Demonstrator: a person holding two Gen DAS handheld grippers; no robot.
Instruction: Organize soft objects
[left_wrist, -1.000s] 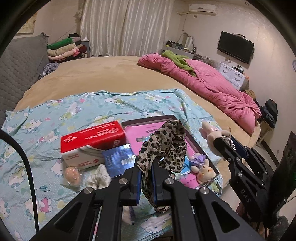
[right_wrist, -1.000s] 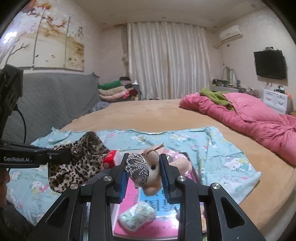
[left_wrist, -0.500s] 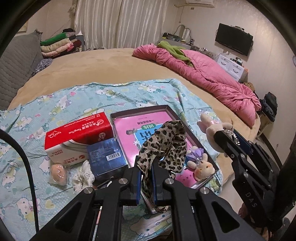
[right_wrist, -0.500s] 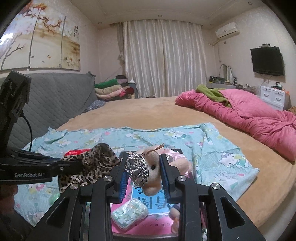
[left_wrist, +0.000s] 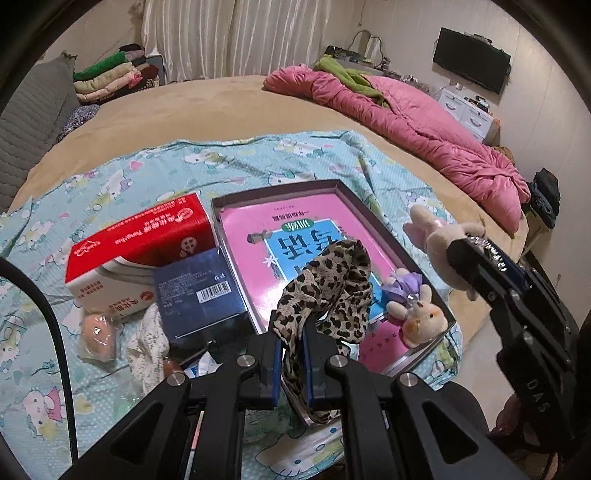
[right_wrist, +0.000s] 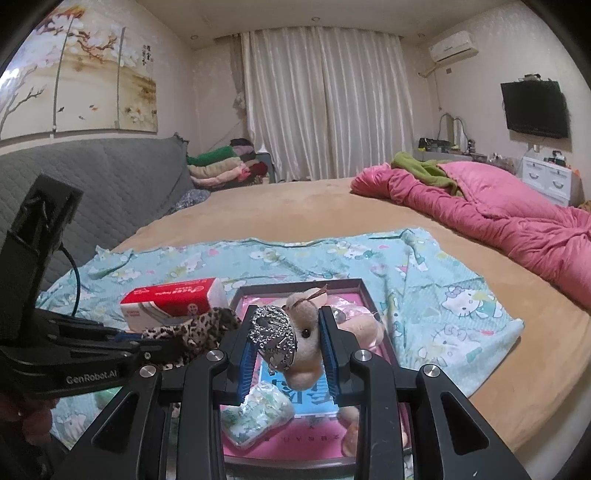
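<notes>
Left gripper (left_wrist: 291, 354) clamped on leopard-print scarf (left_wrist: 328, 291), held above near end of tray (left_wrist: 280, 188). Right gripper (right_wrist: 288, 354) clamped on plush rabbit (right_wrist: 306, 343). Both best lowered inside tray rim before release, clear of small bunny (left_wrist: 421, 321).

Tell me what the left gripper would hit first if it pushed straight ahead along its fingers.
Probably the pink-lined tray: the left gripper, shut on the leopard-print cloth, points over its near end. Depth is unclear; the small plush bunny sits just right of that line.
</notes>
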